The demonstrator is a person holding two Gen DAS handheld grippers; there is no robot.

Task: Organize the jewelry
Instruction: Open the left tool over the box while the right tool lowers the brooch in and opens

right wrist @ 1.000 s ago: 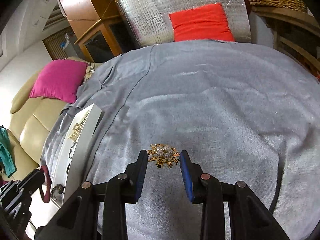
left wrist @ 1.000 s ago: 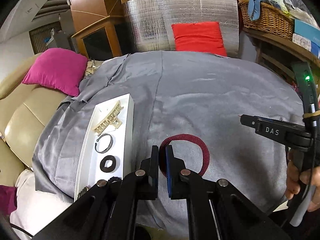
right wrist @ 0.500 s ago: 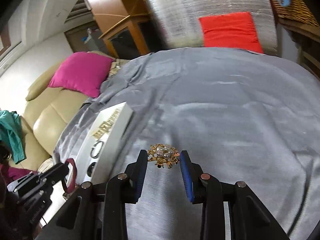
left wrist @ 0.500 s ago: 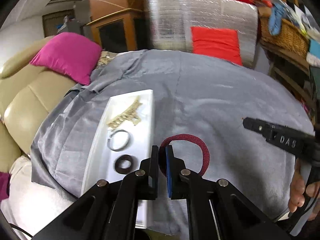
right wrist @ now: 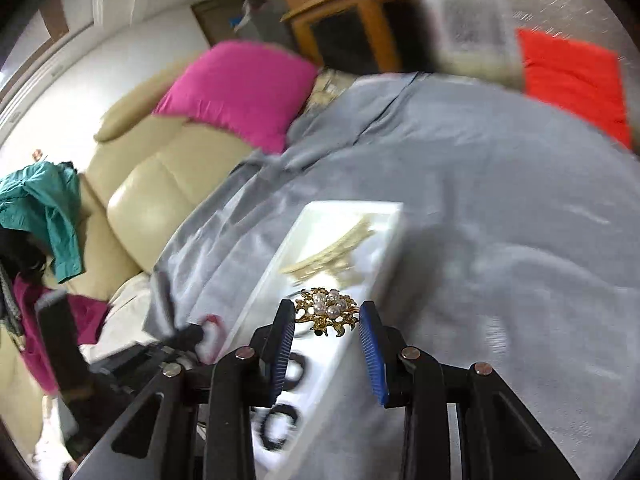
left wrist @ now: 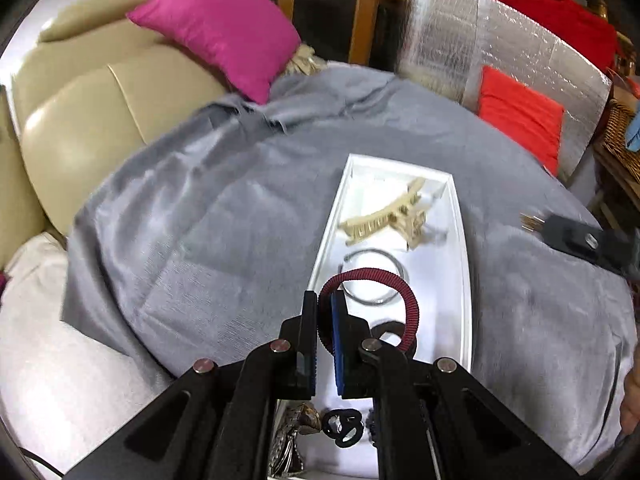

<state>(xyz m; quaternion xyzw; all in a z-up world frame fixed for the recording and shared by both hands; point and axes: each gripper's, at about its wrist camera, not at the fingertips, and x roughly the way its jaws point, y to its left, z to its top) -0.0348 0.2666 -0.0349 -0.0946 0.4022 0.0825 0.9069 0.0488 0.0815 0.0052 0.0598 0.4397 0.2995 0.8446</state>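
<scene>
My left gripper (left wrist: 324, 316) is shut on a dark red corded bracelet (left wrist: 404, 292) and holds it above the white tray (left wrist: 464, 264). The tray holds a cream hair claw (left wrist: 384, 220), a thin metal bangle (left wrist: 376, 280), a dark ring (left wrist: 390, 330) and small pieces near its front end. My right gripper (right wrist: 326, 316) is shut on a gold brooch with pearls (right wrist: 328, 310), held over the tray's right rim (right wrist: 384, 256). The right gripper also shows in the left wrist view (left wrist: 576, 236), beyond the tray's right side.
The tray lies on a grey cloth (left wrist: 200, 240) over a round table. A beige sofa (left wrist: 80, 120) with a pink cushion (left wrist: 224, 28) stands to the left. A silver panel with a red cushion (left wrist: 520, 112) stands behind. A wicker basket (left wrist: 620, 136) is at the right.
Both grippers swung left toward the tray. The bracelet now hangs over the tray instead of the cloth. The brooch moved from over the cloth to the tray's rim.
</scene>
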